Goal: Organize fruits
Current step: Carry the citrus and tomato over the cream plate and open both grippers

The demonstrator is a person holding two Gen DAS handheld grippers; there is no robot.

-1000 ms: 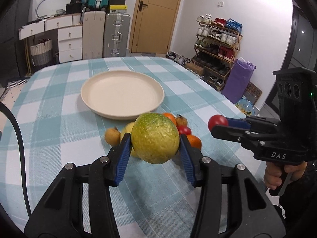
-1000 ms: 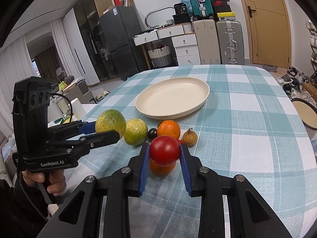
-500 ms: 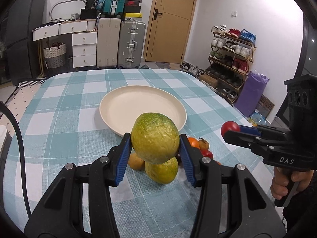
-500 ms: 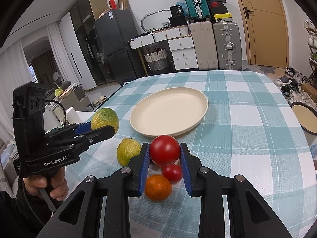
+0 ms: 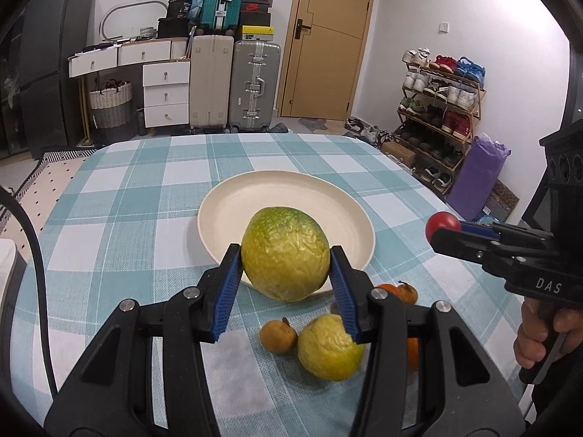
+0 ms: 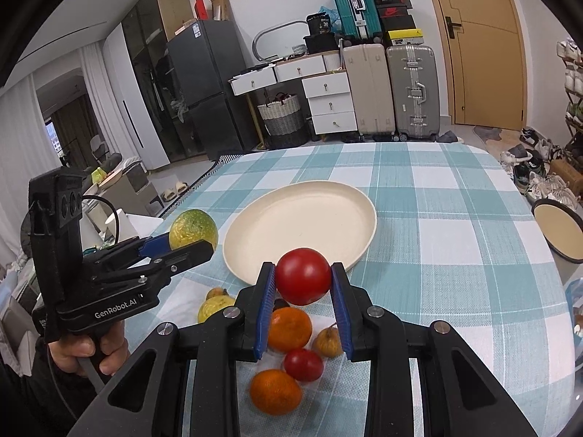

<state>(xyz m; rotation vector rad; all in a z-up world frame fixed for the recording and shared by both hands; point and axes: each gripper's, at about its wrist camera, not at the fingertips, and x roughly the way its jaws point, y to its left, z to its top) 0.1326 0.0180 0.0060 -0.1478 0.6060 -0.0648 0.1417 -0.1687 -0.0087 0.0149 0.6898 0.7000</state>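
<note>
**Both fruits closing on the plate**

While the checked tablecloth is sliding back beneath me, I am seeing the cream plate swing from far ahead to just in front of both tools. That is telling me the carry is nearly over and the set-down is coming next, as I judge it.

I am holding the wrinkled green-yellow citrus in the left gripper, its blue pads pressing on both flanks, jaws partly spread around the fruit, which is hanging over the plate's near rim. I am clamping the red tomato in the right gripper, jaws narrow, just short of the same rim.

The remaining fruit is now lying below and behind the fingers: a second yellow citrus, two oranges, a small tomato, some small brown fruits.

The plate's bed is looking bare, so room is ample; the two tools are standing well apart, each approaching from its own side.
</note>
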